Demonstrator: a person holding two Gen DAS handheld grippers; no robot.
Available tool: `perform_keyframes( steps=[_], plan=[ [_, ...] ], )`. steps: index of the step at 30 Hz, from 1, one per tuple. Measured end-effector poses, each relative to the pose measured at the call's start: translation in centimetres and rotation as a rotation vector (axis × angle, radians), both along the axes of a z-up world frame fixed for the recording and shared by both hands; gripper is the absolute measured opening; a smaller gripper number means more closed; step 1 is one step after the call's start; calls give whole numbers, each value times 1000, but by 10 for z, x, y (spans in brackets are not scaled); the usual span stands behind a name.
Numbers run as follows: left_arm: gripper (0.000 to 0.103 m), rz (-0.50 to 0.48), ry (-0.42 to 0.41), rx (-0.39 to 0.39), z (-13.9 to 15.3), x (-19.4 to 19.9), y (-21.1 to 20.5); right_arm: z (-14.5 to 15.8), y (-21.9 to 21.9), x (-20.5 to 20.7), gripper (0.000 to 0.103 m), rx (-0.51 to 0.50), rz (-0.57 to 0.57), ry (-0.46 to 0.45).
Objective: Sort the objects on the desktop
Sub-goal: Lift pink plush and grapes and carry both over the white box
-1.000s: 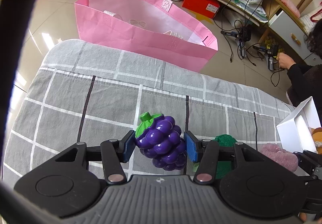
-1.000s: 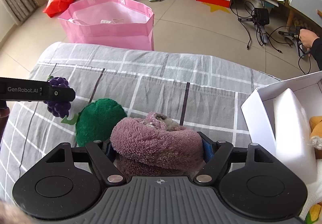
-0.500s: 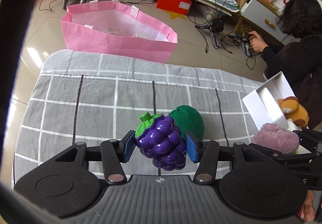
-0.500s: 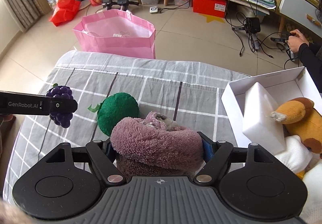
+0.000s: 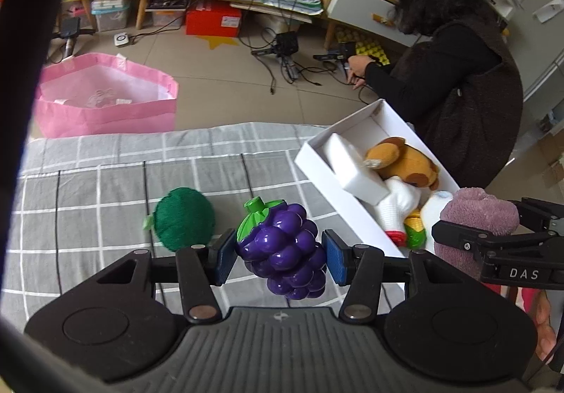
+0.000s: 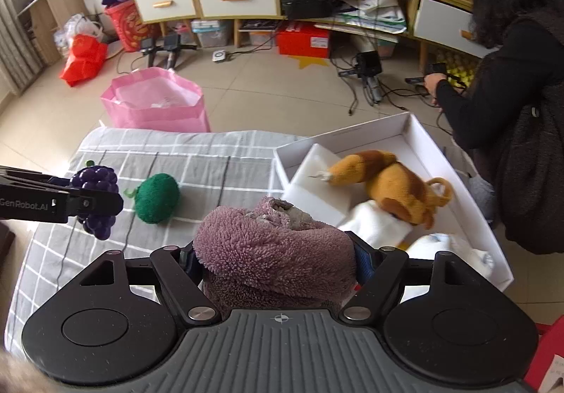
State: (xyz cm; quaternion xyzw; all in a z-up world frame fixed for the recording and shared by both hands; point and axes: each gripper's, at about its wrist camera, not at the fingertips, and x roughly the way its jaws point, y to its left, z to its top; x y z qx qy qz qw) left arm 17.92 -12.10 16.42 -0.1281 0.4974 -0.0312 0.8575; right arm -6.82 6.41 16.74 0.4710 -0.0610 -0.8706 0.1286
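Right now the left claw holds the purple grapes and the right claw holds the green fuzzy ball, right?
Not quite. The right claw holds the fluffy pink thing, as the right wrist view shows. The green fuzzy ball lies on the grey cloth. The left claw does hold the purple grapes.

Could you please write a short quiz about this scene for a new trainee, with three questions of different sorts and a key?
1. True or false: the left gripper is shut on the purple toy grapes.
2. Multiple choice: what does the right gripper hold? A) a brown plush animal B) a mauve fluffy item C) a white foam block
3. Short answer: which item lies alone on the grey checked cloth, outside the white box?

Key:
1. True; both blue pads press on the grapes.
2. B, the mauve fluffy item. The brown plush animal and the white foam block are in the box.
3. The green plush ball.
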Motion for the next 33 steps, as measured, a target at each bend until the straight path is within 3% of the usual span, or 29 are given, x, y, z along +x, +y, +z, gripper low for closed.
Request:
perform_keyframes(
  steps=[9,17,33],
  plan=[
    [48,-118,0,-44,-8,35,-77,-4,76,9,80,30,-117,10],
    [48,-192,25,-75,-27,59,-140,-22,118,-2,80,45,-188,-4],
    [48,-287,71,-161,-87,86,-193,-64,154,-44,80,78,-243,-27]
  ],
)
